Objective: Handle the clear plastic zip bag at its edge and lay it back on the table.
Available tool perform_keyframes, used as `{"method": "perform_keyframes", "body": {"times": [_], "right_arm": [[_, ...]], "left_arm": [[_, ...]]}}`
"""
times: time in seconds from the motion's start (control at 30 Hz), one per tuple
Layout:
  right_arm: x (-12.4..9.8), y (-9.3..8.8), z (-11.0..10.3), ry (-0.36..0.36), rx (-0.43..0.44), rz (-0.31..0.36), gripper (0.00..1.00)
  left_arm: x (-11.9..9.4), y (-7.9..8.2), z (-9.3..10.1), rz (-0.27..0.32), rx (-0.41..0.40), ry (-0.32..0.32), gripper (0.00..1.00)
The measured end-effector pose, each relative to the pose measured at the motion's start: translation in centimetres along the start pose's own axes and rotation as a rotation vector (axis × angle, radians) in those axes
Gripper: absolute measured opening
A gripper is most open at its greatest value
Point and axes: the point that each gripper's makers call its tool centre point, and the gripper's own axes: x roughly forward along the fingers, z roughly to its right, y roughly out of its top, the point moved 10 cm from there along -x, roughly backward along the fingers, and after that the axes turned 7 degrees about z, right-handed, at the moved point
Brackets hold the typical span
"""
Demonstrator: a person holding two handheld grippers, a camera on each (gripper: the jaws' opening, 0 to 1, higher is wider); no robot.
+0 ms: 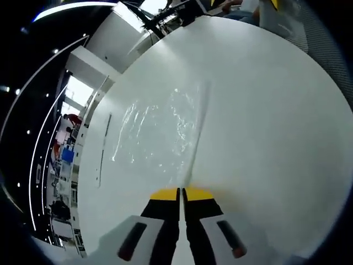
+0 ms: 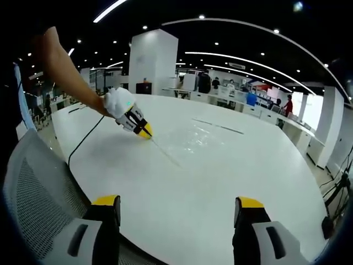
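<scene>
Low in the left gripper view, left gripper (image 1: pixel 181 194) pinched tight on the near edge of the clear zip bag (image 1: pixel 160 132), spread mid-frame on the white table (image 1: pixel 265 138). Right gripper (image 2: pixel 179 207) gaping wide, bottom of its frame, idle. Likely the laying-down step; next, lower and release. Beyond, open office, ceiling lights.

- I see a big white table (image 2: pixel 231 165) running across the room, with a thin dark slot (image 2: pixel 218 125) in its top.
- A black cable (image 2: pixel 83 141) trails over the table's near corner.
- A grey mesh chair back (image 2: pixel 38 187) stands at my lower left.
- Behind the table rises a white pillar (image 2: pixel 153 61), and people (image 2: pixel 251 98) sit at desks further back.
- Light strips (image 2: pixel 231 55) cross the dark ceiling.
</scene>
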Motion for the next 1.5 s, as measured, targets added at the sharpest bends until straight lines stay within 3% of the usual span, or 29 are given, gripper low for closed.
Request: {"method": "perform_keyframes", "body": {"times": [0.6,0.8,1.5], "right_arm": [[0.0,0.1,-0.1,0.002,-0.015,-0.001,0.85],[0.1,0.4,-0.2,0.033,-0.044,-0.024,0.77],[1.9,4.2,-0.8,0.145,-0.178,0.001,0.68]], "left_arm": [[-0.9,0.2,0.1,0.001,-0.025,0.007,0.00],[-1.7,0.5,0.3,0.002,-0.032,0.010,0.00],[-5.1,2.9,2.7,0.004,-0.021,0.003,0.00]]}}
